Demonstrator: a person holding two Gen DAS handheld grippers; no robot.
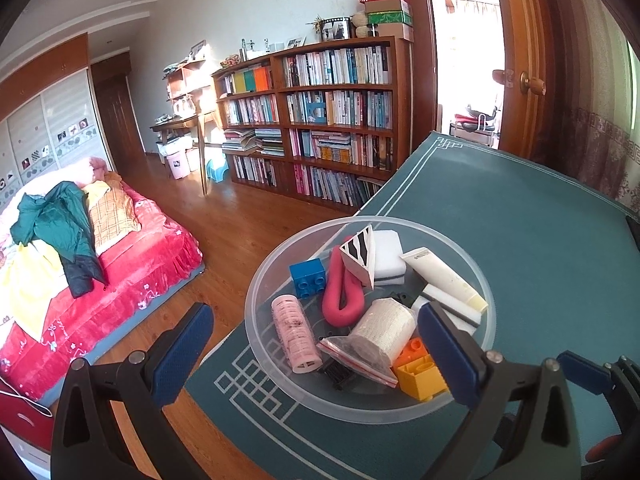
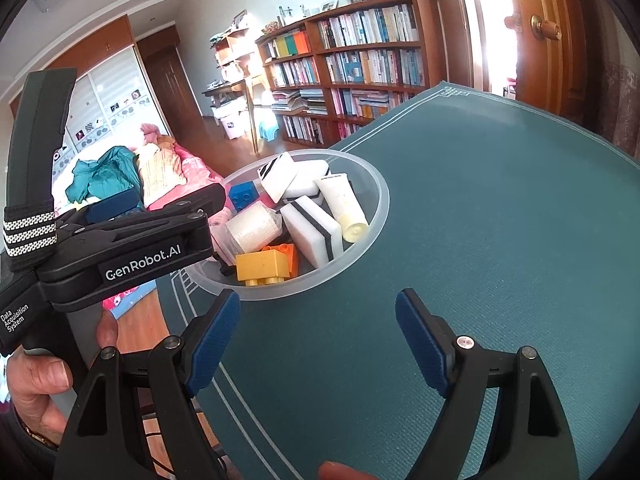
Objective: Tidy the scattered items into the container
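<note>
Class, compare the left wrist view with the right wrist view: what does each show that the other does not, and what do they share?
Only the left wrist view shows the pink roller and red foam loop clearly, unblocked.
Only the right wrist view shows a hand gripping the left device, whose body hides part of the bowl.
Both show the clear bowl on the green mat, the blue brick and an open claw.
</note>
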